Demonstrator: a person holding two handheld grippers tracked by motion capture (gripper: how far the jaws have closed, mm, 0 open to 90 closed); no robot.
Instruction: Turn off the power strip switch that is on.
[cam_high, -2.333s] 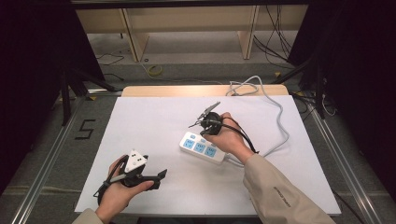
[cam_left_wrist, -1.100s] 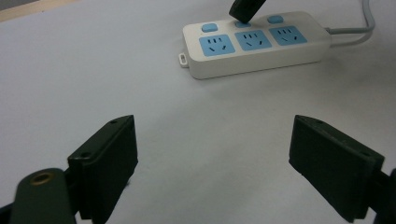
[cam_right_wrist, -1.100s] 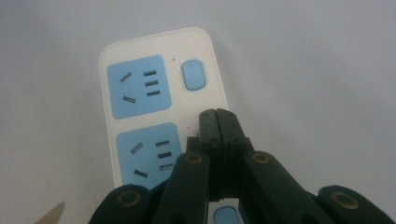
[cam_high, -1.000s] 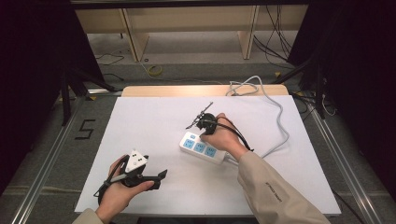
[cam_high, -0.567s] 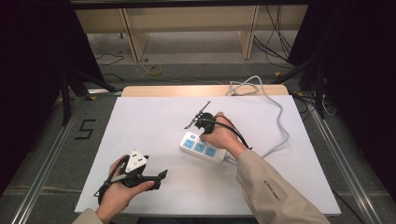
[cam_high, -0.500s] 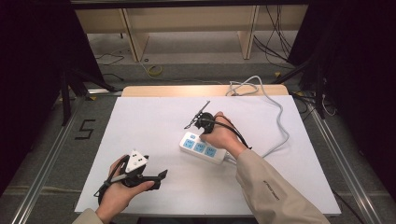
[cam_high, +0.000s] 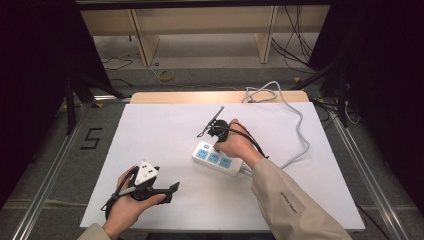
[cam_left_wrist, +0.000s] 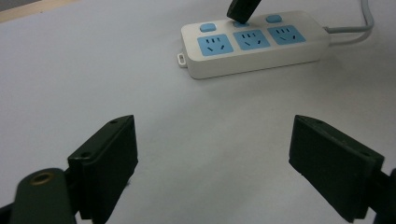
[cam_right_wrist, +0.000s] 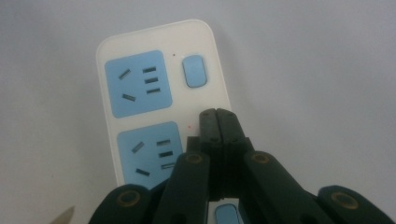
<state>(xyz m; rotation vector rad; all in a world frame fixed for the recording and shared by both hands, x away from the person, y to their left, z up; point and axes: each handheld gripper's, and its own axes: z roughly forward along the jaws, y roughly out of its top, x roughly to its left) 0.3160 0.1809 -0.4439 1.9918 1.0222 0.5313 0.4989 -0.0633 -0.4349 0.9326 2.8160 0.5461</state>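
Closed right gripper (cam_right_wrist: 218, 116) pressed a rounded white plastic power strip (cam_high: 218, 158).
Left gripper (cam_left_wrist: 212, 154), jaws wide open, rested near left on smooth white table (cam_high: 165, 125).

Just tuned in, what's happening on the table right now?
The right gripper, fingers shut together, has its tip down on the white three-socket power strip with blue outlets, at the middle of its three blue switch buttons; whether it is pressing hard enough cannot be told. A small red light shows beside the middle socket. The left gripper rests open on the white table cover, holding nothing and facing the strip.
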